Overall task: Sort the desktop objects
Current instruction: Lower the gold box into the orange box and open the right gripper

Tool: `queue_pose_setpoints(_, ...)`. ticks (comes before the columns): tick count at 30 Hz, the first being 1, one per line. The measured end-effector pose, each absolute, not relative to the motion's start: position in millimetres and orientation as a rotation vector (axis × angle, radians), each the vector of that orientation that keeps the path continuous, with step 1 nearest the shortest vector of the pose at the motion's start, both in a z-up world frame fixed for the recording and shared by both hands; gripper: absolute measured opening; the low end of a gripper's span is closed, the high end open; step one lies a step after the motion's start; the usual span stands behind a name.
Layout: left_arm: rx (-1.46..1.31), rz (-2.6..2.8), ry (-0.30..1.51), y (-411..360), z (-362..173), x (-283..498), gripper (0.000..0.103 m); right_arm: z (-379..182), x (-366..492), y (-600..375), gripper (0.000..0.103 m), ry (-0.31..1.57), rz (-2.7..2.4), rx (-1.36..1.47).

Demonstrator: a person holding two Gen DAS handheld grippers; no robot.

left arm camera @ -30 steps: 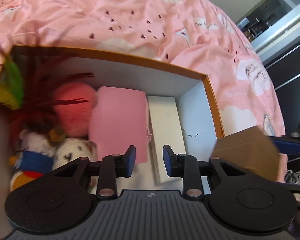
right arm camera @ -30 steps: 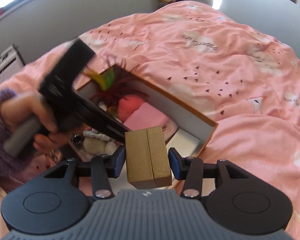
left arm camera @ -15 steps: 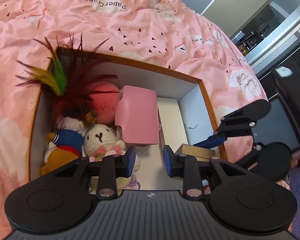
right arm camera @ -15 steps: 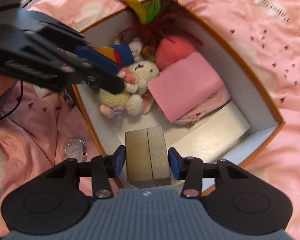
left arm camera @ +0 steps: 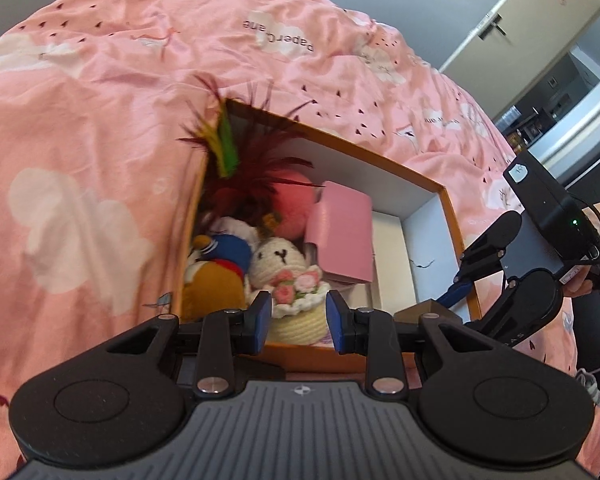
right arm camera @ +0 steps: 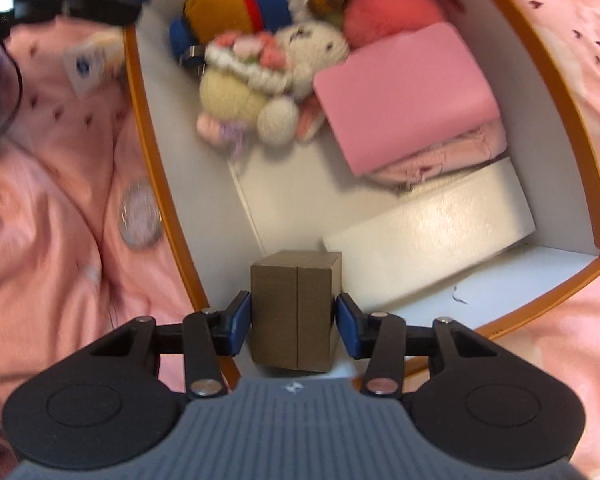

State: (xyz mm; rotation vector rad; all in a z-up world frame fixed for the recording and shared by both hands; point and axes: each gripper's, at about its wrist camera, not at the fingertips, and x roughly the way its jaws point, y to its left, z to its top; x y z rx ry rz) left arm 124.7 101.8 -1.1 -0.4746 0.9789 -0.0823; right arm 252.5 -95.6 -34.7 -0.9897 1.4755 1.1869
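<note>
**Gold box lowered into bin**

Gold box [left arm camera: 428, 309] showed in the left view at the bin's [left arm camera: 458, 240] near corner; the left gripper [left arm camera: 298, 322] gaped, holding nothing.

In the right view, the right gripper [right arm camera: 294, 322] clasped its flat sides; it looked rigid, light, and best gripped there.

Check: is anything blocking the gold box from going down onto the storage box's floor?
Nothing visible. The right gripper holds the gold box over bare white floor, with the white box to one side and the box wall to the other.

Left hand-held gripper [left arm camera: 295, 322] empty, parted
</note>
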Motion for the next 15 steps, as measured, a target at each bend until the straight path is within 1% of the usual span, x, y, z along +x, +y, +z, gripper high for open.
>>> queue_pose_setpoints(8, -0.517, -0.034, 0.965, 120, -1, 107, 0.033, -37, 247, -74, 0.047, 1.496, 1.298, -1.204)
queue_pose_setpoints(15, -0.557, 0.017, 0.931, 139, 6, 94, 0.033, -43, 255, -62, 0.048, 1.565, 1.381, -1.253)
